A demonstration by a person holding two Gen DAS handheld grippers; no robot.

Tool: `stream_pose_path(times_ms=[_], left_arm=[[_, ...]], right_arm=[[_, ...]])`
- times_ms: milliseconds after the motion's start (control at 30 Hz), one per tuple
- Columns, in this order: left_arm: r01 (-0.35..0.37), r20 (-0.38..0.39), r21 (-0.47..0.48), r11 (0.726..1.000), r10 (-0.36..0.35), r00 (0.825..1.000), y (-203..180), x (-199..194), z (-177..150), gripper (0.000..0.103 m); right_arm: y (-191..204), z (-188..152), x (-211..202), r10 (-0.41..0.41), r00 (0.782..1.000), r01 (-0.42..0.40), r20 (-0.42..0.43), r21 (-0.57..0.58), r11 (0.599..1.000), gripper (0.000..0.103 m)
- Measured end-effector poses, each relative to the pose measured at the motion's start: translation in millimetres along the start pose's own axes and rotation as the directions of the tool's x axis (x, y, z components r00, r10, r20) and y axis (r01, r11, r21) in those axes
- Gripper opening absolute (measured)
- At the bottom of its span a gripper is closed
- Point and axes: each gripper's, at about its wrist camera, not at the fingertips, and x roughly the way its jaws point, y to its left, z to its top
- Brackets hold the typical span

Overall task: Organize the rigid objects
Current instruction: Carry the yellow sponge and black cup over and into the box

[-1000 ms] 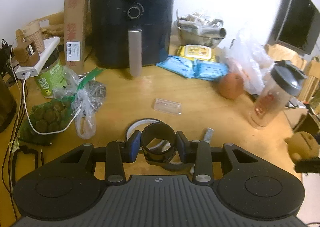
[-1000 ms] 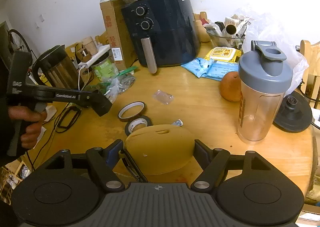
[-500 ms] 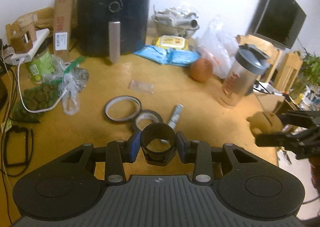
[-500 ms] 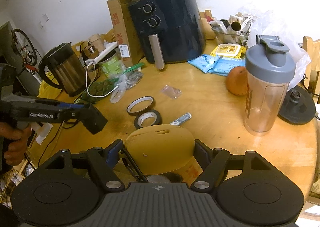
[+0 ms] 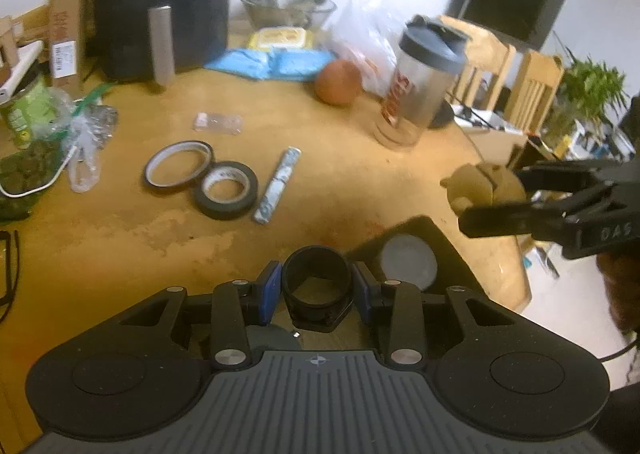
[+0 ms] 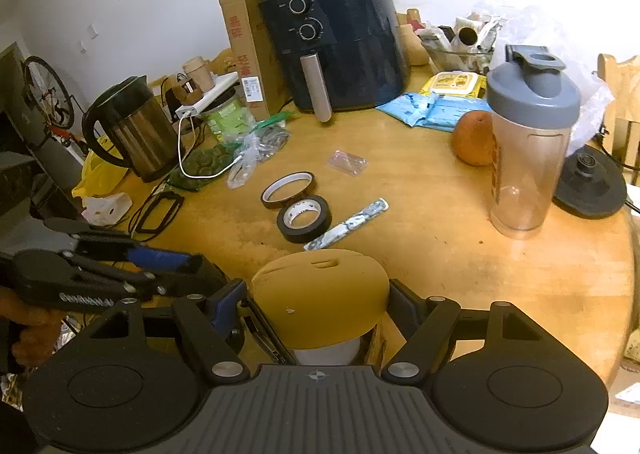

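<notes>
- Black ring-shaped part (image 5: 317, 281) pinched betw. blue pads (image 5: 269, 291) of left gripper (image 5: 316, 290), held above near edge of wooden table (image 5: 120, 238).
- Tan rounded obj. (image 6: 320, 294) clamped in right gripper (image 6: 318, 306), above table edge; same obj. seen at right in left wrist view.
- Black tape roll (image 6: 304, 218) flat on table, touching thinner tape ring (image 6: 288, 189); silver-blue stick pack (image 6: 347, 224) just beside roll.
- Shaker bottle (image 6: 528, 138) upright w/ orange (image 6: 472, 138) just beside; air fryer (image 6: 340, 42) at back.
</notes>
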Motion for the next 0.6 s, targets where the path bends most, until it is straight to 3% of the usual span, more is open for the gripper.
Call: stream_pose_path(times_ms=[200,400,600], left_arm=[[0.016,-0.009,0.059,0.998,-0.016,1.0,-14,17,-3,0.037],[-0.02,-0.024,0.116,0.993,0.023,0.999,-24,37,-11,0.038],[-0.031,-0.031,0.108,0.994,0.035,0.999,-21,31,-15,0.041]], right_arm=[[0,-12,-10,-0.018,1.0,0.018,0.008,0.022,1.0,0.077],[3,-23,-17,-0.034,0.999,0.033,0.008,0.04,0.999,0.077],[7,-34,-20,-0.039,0.999,0.039,-0.001,0.051,0.998,0.077]])
